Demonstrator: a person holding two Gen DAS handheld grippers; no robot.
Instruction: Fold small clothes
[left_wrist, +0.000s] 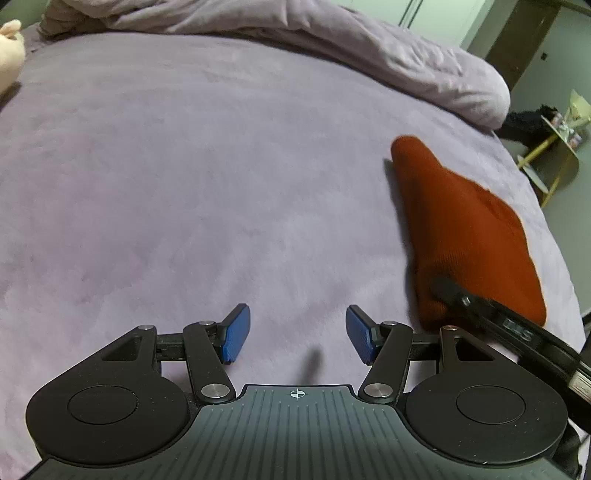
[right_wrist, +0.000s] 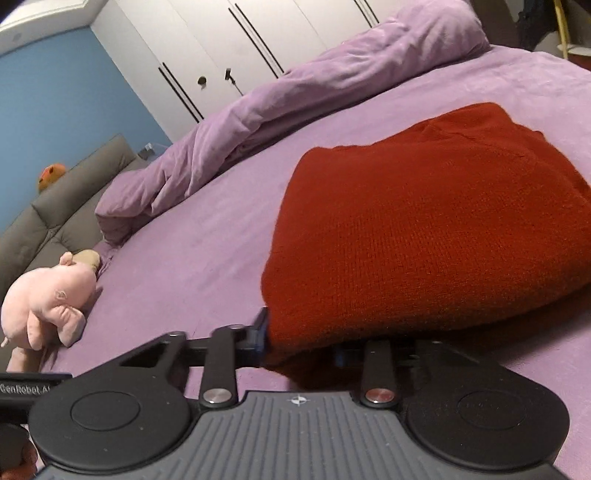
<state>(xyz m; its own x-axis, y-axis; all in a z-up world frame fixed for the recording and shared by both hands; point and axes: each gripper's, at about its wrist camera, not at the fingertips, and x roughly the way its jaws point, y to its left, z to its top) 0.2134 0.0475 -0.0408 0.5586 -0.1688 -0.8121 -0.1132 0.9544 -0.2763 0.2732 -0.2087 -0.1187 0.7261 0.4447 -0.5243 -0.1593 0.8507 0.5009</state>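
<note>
A lilac bed sheet (left_wrist: 184, 177) fills most of both views, with a rumpled lilac duvet (left_wrist: 332, 40) bunched along the far edge of the bed. The left gripper (left_wrist: 297, 334) hovers over bare sheet, its blue pads (left_wrist: 236, 334) standing well apart with nothing between them. To its right lies a rust-red knitted garment (left_wrist: 461, 221) — folded into a thick wedge on the sheet. The right gripper (right_wrist: 301, 341) reaches in at the garment's near corner; in the right wrist view the red knit (right_wrist: 424, 229) drapes over the gripper's fingers, and the jaws are drawn narrow with the cloth's near edge pinched between them, the pads mostly hidden by fabric. A pink plush pig (right_wrist: 48, 299) lies on the sheet at the left, well apart from the garment — beside a grey padded headboard (right_wrist: 55, 206).
</note>
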